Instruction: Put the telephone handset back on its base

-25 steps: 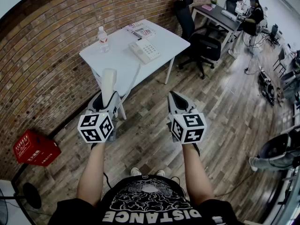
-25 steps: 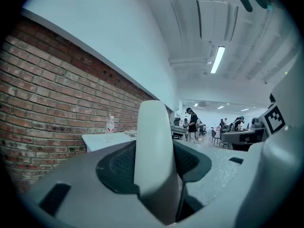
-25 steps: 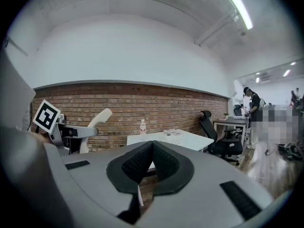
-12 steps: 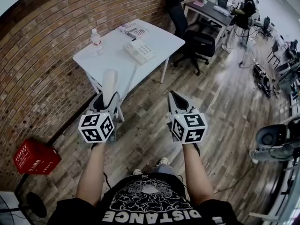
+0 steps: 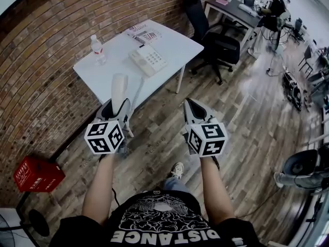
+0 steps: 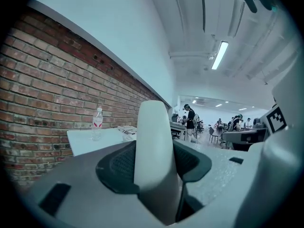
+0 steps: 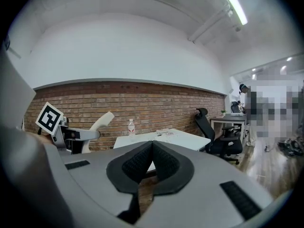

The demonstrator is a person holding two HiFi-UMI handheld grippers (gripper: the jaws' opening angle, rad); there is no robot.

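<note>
1. Head view: grips an off-white plastic telephone handset upright in the left gripper, above the wooden floor on the near side of the white rectangular worktop. Holds the right gripper level beside it, well apart. Shows the off-white push-button telephone base lying on the worktop, near a clear plastic water bottle and printed papers. Places the handset well apart from the base.
2. Left gripper view: clamps both jaws against the handset's sides, with its rounded end rising above them. Catches the bottle on the worktop beyond, by the red brick wall.
3. Right gripper view: presses the jaws together, tip to tip, on nothing. Frames the left gripper and handset at left, the worktop ahead and a black office chair to the right.
</note>
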